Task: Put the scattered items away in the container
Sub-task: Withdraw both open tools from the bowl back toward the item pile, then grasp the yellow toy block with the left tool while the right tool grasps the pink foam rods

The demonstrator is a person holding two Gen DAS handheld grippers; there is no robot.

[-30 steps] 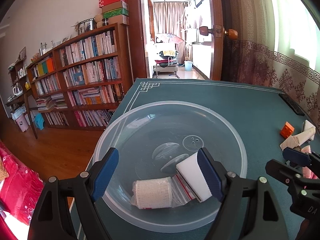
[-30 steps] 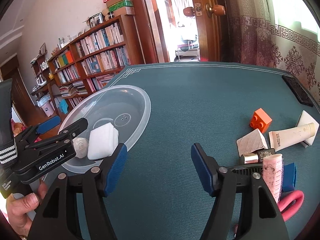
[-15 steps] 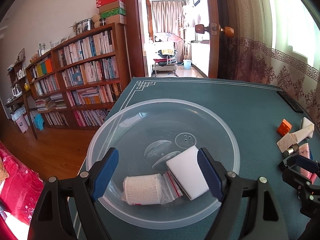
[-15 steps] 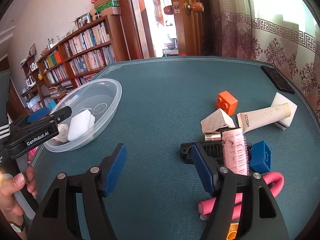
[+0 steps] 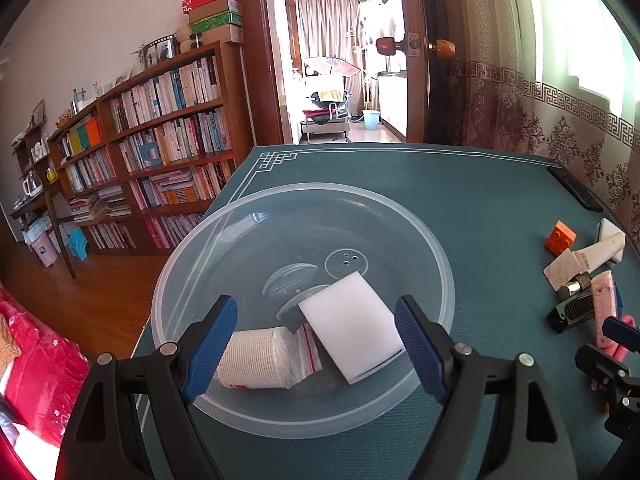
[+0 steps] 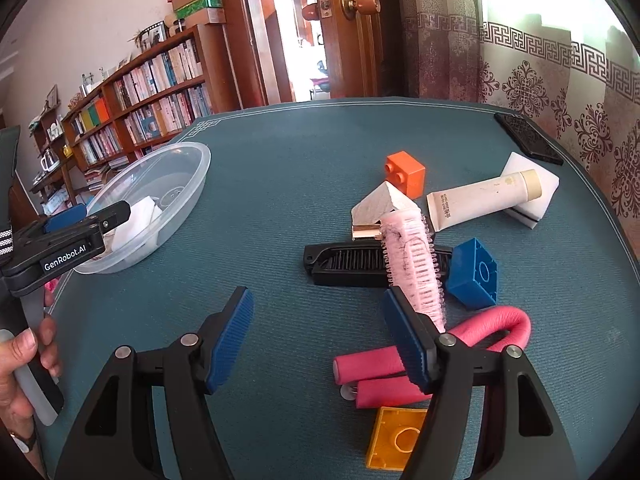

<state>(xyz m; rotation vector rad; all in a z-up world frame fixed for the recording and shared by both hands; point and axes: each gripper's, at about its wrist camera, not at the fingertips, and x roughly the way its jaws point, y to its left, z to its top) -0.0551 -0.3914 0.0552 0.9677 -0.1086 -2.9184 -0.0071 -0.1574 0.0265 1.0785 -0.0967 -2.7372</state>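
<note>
The right gripper (image 6: 316, 340) has moved from the clear plastic bowl (image 6: 192, 172) to the scattered pile; its jaws are spread and empty, the right one just beside the pink bristled hair roller (image 6: 412, 256). The left gripper (image 5: 316, 344), jaws spread, stays over the bowl, near the table's left edge. Only its view shows the white sponge block (image 5: 352, 332) and bagged gauze roll (image 5: 256, 356) inside.

Open lane: you have bare green mat (image 6: 256, 208) between the bowl (image 6: 192, 184) and the pile.
Blocked: pink roller (image 6: 412, 256) lies across the black comb (image 6: 344, 264); blue block (image 6: 474, 274) touches both.
</note>
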